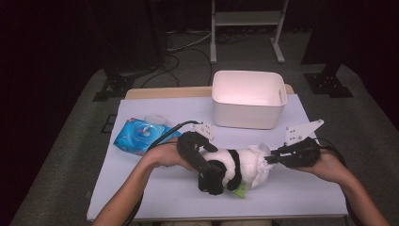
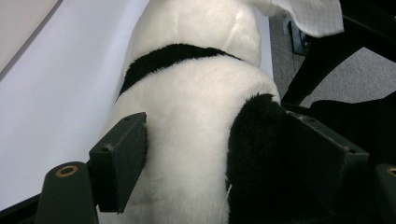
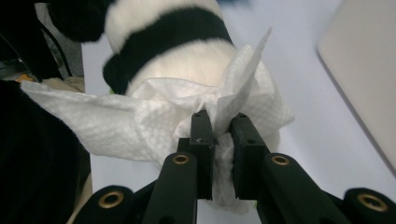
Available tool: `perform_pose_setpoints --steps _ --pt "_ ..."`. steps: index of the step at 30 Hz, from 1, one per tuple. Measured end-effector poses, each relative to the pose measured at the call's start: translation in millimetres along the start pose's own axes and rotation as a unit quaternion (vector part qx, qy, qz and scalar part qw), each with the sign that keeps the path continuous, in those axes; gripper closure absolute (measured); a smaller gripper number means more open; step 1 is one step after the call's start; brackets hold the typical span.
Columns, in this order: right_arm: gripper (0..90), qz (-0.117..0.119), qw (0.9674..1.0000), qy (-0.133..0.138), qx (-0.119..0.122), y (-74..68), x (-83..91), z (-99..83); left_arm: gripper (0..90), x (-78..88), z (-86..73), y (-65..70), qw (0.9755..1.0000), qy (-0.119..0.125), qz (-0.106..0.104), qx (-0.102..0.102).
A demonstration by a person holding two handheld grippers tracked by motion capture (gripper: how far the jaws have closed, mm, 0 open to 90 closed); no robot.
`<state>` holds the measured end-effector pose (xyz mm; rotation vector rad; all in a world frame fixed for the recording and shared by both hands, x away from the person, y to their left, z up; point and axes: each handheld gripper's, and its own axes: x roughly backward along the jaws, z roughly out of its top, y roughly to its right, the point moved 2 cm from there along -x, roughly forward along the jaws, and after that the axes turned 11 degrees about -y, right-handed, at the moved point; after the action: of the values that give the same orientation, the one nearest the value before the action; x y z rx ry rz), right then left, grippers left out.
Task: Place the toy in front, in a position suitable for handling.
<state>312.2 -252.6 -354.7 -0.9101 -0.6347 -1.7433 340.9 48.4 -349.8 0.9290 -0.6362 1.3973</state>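
From the high view, a black-and-white stuffed panda [image 1: 237,168] lies on its side at the lower middle of the frame, on the white counter [image 1: 155,188]. The left claw [image 1: 211,181] clamps it from the left, and the right claw [image 1: 270,159] holds a white wipe [image 1: 260,151] against its right end. A blue wipe pack [image 1: 140,136] sits left of middle, and a white tub [image 1: 248,99] stands above centre.

In the left gripper view, the left claw's jaws stand wide, pressed into the panda's [image 2: 196,126] plush on either side, so the toy is firmly held.

In the right gripper view, the right claw [image 3: 219,123] is nearly closed, pinching a bunched fold of the wipe [image 3: 144,123], which drapes over the panda's [image 3: 187,60] white fur in the middle of the frame.

Judging by this, the wipe is drawn and the toy is steadied; cleaning looks under way. Wiping the rest of the body probably remains, and perhaps putting the toy in the tub.
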Motion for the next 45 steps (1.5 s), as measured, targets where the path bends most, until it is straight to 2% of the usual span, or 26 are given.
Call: perform_pose_setpoints --steps 4,8,10,12,19,22,24,27,29,31,34,37,39,41,45 --pt "80.3 -0.001 0.9998 -0.005 -0.021 4.7 1.3 -12.8 22.1 -0.2 0.2 -0.1 1.0000 0.000 0.001 -0.001" --pt "80.4 0.003 0.9998 0.005 -0.018 3.0 3.1 -7.4 21.7 -0.9 1.1 -0.2 1.0000 -0.001 0.003 -0.004" --pt "80.4 0.013 0.9997 0.016 -0.009 -0.1 3.2 2.3 21.2 -1.5 1.6 -0.3 1.0000 -0.001 0.003 -0.005" --pt "80.3 0.018 0.9997 0.016 0.011 -4.2 -0.5 15.2 20.8 -2.3 2.1 -0.1 1.0000 -0.001 0.004 -0.006" --pt "80.4 0.044 0.9968 -0.005 0.067 -19.3 -34.2 63.5 20.5 -4.1 3.5 3.2 0.9999 -0.001 0.007 -0.012" --pt "80.4 0.045 0.9958 -0.006 0.079 -21.1 -41.2 77.3 20.1 -4.3 1.9 2.4 0.9999 0.002 0.008 -0.006" --pt "80.4 0.052 0.9959 0.004 0.073 -19.6 -39.5 82.0 20.1 -4.0 0.1 1.4 0.9999 0.009 0.006 -0.005" --pt "80.4 0.044 0.9964 -0.008 0.073 -16.3 -39.1 79.1 20.0 -2.7 -0.8 1.3 0.9999 0.014 0.007 -0.003" --pt "80.4 0.023 0.9969 -0.031 0.068 -11.1 -40.2 71.1 18.9 0.9 -1.2 1.1 0.9998 0.012 0.016 -0.003" --pt "80.5 0.040 0.9981 -0.018 0.043 -6.0 -39.1 61.5 18.5 5.3 -1.9 2.6 0.9997 0.017 0.015 -0.005" --pt "80.5 0.039 0.9980 -0.019 0.045 -7.2 -37.4 53.9 16.6 11.4 -3.3 3.7 0.9997 0.005 0.024 -0.006" --pt "80.4 0.033 0.9982 -0.020 0.046 -8.6 -34.9 50.8 16.6 14.4 -6.6 3.1 0.9995 0.003 0.030 0.004" --pt "80.4 0.039 0.9984 -0.015 0.039 -8.1 -34.6 48.1 16.6 11.6 -9.8 2.3 0.9996 -0.004 0.029 0.003" --pt "80.4 0.041 0.9984 -0.010 0.037 -8.6 -34.7 47.0 16.7 4.1 -11.9 1.2 0.9998 -0.006 0.019 0.008" --pt "80.3 0.049 0.9980 -0.001 0.040 -13.0 -33.8 51.6 16.9 -1.7 -13.7 -1.5 0.9998 0.009 0.012 0.009"
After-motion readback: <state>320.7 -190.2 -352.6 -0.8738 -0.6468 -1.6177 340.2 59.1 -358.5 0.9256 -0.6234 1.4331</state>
